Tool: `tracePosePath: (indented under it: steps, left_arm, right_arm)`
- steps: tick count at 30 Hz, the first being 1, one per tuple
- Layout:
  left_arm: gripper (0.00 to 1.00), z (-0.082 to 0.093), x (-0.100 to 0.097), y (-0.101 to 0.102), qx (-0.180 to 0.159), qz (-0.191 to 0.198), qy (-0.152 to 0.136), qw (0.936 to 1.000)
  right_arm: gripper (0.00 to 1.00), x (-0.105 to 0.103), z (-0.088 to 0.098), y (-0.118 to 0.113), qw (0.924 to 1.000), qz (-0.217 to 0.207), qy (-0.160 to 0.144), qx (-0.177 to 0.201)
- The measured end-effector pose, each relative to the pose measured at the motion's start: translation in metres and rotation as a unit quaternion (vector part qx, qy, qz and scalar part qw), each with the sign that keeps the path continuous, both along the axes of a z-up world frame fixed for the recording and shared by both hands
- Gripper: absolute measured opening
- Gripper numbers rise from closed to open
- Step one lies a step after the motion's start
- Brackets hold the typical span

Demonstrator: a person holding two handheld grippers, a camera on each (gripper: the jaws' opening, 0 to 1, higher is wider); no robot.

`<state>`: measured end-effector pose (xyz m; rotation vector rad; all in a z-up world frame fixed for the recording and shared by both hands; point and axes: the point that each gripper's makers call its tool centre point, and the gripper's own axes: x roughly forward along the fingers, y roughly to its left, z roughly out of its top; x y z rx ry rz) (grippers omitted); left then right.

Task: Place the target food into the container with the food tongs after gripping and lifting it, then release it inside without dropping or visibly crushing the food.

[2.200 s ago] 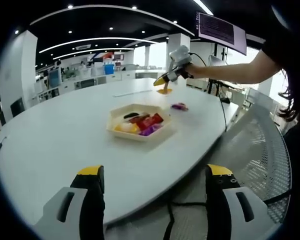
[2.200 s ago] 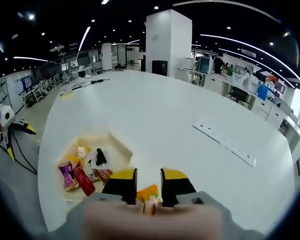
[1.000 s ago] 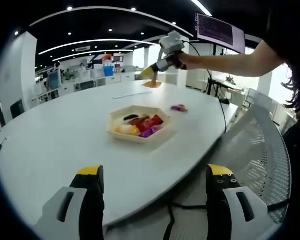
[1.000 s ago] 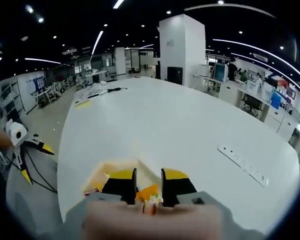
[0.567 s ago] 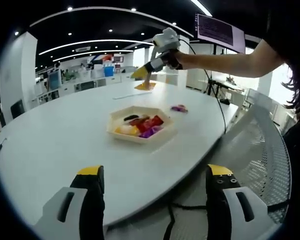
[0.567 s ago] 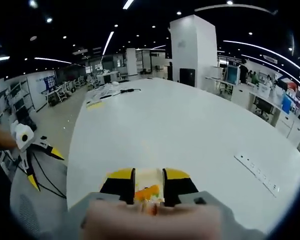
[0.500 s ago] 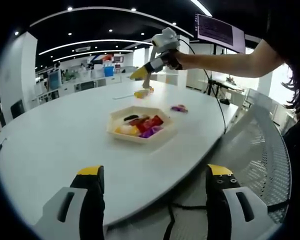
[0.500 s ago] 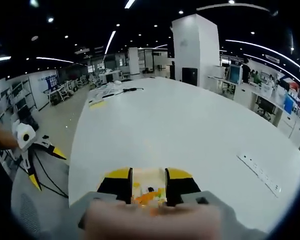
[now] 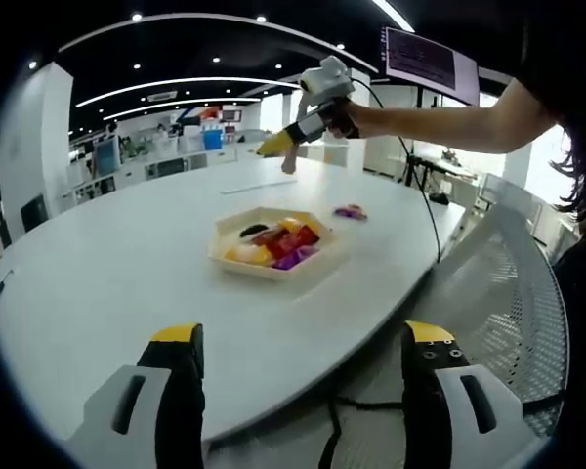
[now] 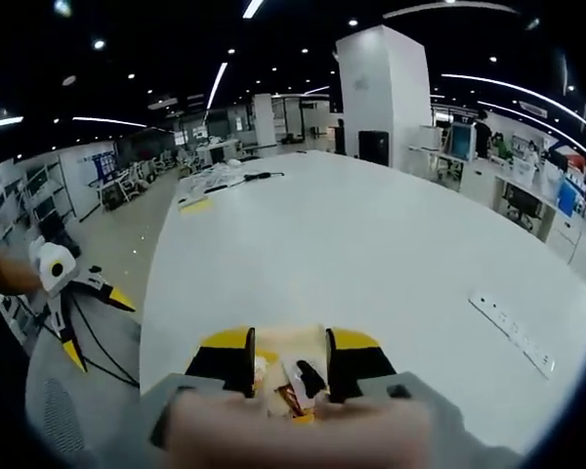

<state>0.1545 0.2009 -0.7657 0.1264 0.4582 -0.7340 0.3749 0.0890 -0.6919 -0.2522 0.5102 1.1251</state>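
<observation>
Above the tray (image 9: 236, 258) of snacks, both grippers' fingers (image 10: 349, 360) are parted, gripping nothing.

The right gripper (image 10: 289, 363) hides most of the tray (image 10: 291, 344).

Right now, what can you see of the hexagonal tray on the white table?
The pale cream hexagonal tray sits flat on the white table, with low, sloping walls. It holds a heap of small food items in red, purple, yellow, orange and black. Nothing grips it; the right tool hangs above and beyond it, seen from the left gripper view.
</observation>
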Motion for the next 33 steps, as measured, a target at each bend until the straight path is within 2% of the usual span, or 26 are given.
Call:
tracePosePath:
  steps: [7, 18, 24, 28, 33]
  left_arm:
    - [0.8, 0.0, 0.0, 0.0, 0.0, 0.0, 0.001, 1.0]
    - [0.8, -0.001, 0.0, 0.0, 0.001, 0.0, 0.002, 1.0]
    - [0.8, -0.001, 0.0, 0.0, 0.001, 0.0, 0.003, 1.0]
    - [0.79, -0.001, 0.0, 0.0, 0.002, 0.001, 0.005, 1.0]
    - [0.79, -0.002, -0.001, 0.0, 0.003, 0.0, 0.007, 1.0]
  right_arm:
    - [0.28, -0.002, -0.007, -0.016, 0.9999, -0.015, 0.005, -0.001]
    - [0.28, -0.003, -0.027, -0.057, 0.9984, -0.053, 0.016, -0.01]
    - [0.28, -0.005, -0.038, -0.081, 0.9966, -0.078, 0.022, -0.013]
    - [0.28, -0.004, -0.05, -0.105, 0.994, -0.104, 0.024, -0.025]
    - [0.28, -0.004, -0.061, -0.128, 0.99, -0.132, 0.044, -0.023]
